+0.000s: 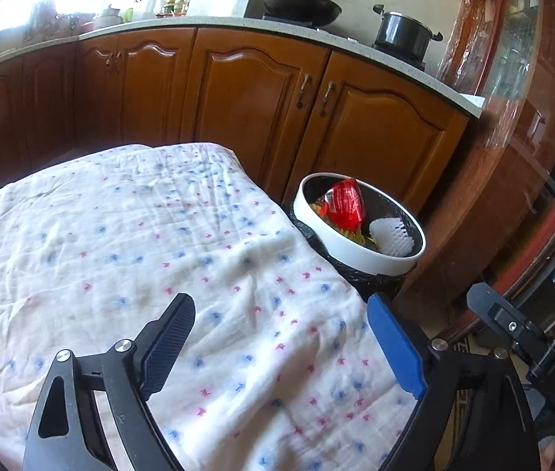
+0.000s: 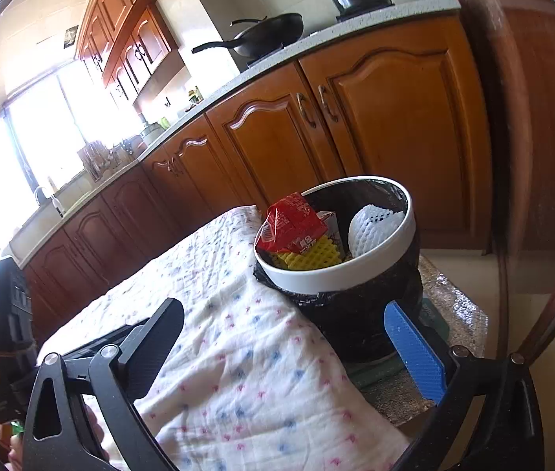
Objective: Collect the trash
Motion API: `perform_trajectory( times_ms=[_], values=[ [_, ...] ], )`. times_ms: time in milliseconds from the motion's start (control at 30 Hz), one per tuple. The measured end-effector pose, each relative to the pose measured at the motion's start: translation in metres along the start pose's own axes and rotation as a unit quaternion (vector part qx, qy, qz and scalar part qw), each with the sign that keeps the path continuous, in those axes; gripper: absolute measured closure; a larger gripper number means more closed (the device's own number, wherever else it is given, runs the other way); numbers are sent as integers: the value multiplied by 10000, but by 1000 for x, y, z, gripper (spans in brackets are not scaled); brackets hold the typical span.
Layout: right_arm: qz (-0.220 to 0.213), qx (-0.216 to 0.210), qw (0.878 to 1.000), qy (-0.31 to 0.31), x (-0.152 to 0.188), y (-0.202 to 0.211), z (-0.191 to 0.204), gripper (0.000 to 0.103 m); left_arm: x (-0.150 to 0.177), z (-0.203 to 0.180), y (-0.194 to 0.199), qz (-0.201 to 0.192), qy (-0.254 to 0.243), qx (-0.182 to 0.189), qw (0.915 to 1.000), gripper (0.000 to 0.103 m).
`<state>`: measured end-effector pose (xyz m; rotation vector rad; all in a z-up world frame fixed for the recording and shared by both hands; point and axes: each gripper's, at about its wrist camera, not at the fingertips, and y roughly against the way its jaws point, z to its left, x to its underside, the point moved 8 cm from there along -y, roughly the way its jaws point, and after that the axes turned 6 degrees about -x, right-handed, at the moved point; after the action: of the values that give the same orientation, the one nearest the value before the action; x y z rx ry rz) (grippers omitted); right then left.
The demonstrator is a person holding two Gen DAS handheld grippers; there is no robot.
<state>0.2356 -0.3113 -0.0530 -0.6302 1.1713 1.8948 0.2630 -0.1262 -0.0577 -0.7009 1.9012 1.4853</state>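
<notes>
A: Both sets of tongs are over the cloth-covered counter (image 1: pixel 140 243) right now. The left tongs (image 1: pixel 277 337) stand wide apart at the bottom of the left wrist view, nothing between them but white cloth with blue and pink specks.

B: Same on the other side. The right tongs (image 2: pixel 293 337) are spread wide in the lower middle of the right wrist view, empty, one black finger on the left and one blue pad (image 2: pixel 414 353) on the right.

A: And the trash?

B: In the bin (image 2: pixel 340 274), right of centre in the right wrist view, just off the cloth's edge. White rim, black bag liner. Inside it I can see a red wrapper (image 2: pixel 293 221), a yellow foam net (image 2: pixel 312 257) under it, and a white foam net (image 2: pixel 371 227) toward the right.

A: From the left wrist view the bin (image 1: pixel 356 251) sits right of centre, with the red wrapper (image 1: pixel 346 204) and the white foam net (image 1: pixel 391 235) showing.

B: Behind it all, brown wooden cabinets (image 1: pixel 246 102), with a black wok (image 1: pixel 301 8) and a dark pot (image 1: pixel 405 33) on the stove along the top of the frame.

A: The cloth itself is bare.
</notes>
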Motion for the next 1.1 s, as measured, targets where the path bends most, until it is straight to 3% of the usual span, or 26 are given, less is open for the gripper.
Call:
perform_trajectory(
  times_ms=[200,367,467,633,1100],
  values=[
    [-356,395,9976,444,8,24,17,0,6,10,54,-754,-219,-328,9964,6],
    [-1151,633,9847,1144,-10,63,49,0,12,13,96,-1394,-362,-650,9874,1],
    [-1121,710,9812,1404,-3,64,58,0,28,15,103,-1450,-439,-767,9855,1],
    [-1141,590,9848,1169,21,61,54,0,51,22,102,-1363,-384,-850,9863,1],
    [-1128,532,9838,1284,42,83,68,0,61,37,114,-1272,-456,-1062,9851,1]
  ],
)
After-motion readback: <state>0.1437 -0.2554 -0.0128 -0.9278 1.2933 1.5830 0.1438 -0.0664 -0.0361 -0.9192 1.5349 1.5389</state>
